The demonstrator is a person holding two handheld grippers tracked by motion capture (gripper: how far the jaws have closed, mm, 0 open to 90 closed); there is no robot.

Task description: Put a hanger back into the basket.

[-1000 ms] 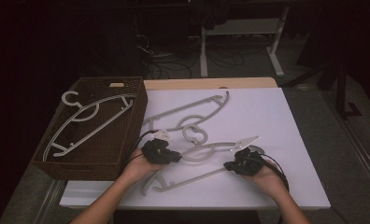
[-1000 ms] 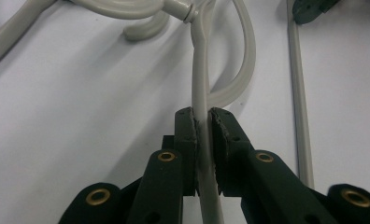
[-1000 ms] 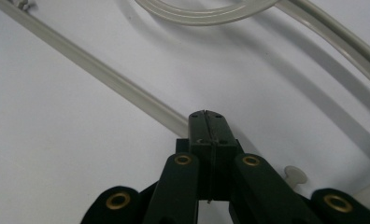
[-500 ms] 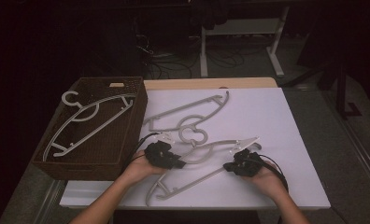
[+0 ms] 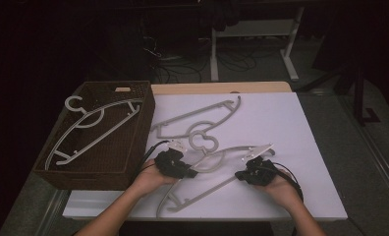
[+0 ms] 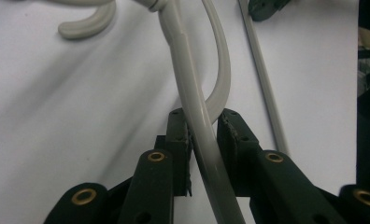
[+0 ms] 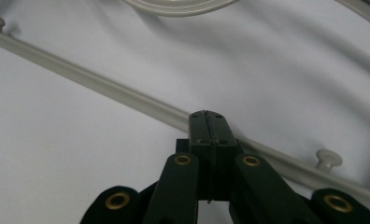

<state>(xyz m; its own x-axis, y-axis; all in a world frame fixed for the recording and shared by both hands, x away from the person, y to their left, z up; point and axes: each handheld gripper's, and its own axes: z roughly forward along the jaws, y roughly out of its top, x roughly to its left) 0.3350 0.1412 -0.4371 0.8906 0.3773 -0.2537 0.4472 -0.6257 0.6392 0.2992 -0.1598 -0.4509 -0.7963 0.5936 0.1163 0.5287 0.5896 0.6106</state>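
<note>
Compared with a second ago, the near hanger (image 5: 217,162) lies slightly turned on the white table (image 5: 310,128), its lower end swung a little toward the person, while both hands sit almost where they were. This hanger rests just right of the brown basket (image 5: 133,162), its hook touching that of a second hanger (image 5: 197,118) farther from the basket's near corner; a third hanger (image 5: 89,128) lies inside the basket.

The left gripper (image 5: 185,171) has its jaws around the hanger's curved arm (image 6: 197,126); they have just been closing a little, and the pads look to be pressing on it. The right gripper (image 5: 246,173) is fully closed, its tips resting over the thin bottom bar (image 7: 103,86), nothing between them.

The hanger looks like light, stiff, smooth plastic, so it may well slip or pivot in a single pinch. The thicker arm near the hook seems the safest hold; the thin bar probably flexes.
</note>
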